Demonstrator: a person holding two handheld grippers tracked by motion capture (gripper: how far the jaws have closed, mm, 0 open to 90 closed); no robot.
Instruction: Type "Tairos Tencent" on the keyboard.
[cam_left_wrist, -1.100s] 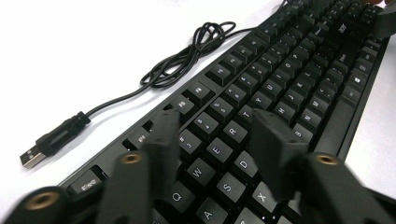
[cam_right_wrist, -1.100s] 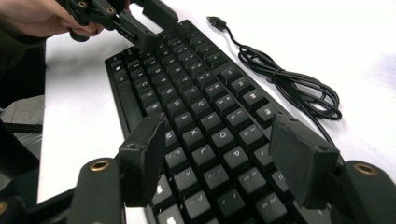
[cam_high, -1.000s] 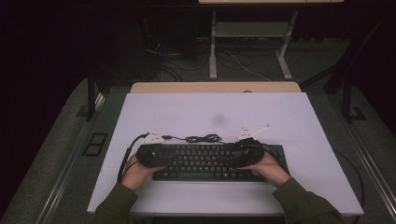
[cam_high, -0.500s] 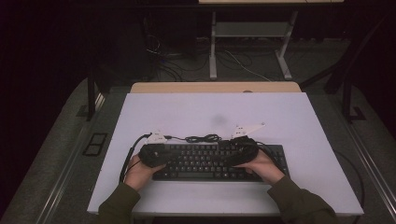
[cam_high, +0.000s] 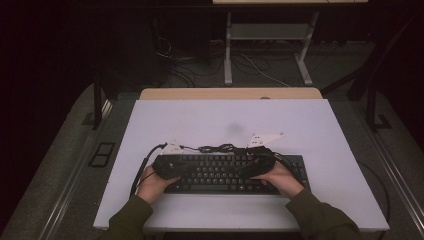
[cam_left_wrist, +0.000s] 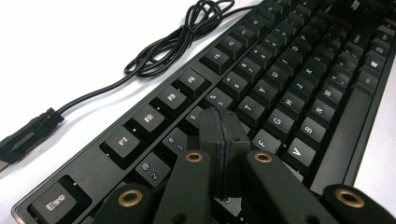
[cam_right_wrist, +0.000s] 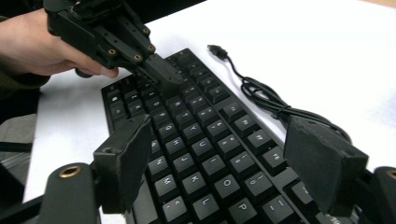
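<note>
We see a black keyboard lying near the front edge of the white surface, its cable coiled behind it. Our left gripper is closed, empty, tip over the keys; our right gripper hovers wide open above them.

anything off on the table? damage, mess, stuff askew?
Nothing damaged or spilled. The keyboard lies flat and roughly square to the table edge. Its cable is unplugged, bunched in a loose coil behind it, the plug lying free on the table.
</note>
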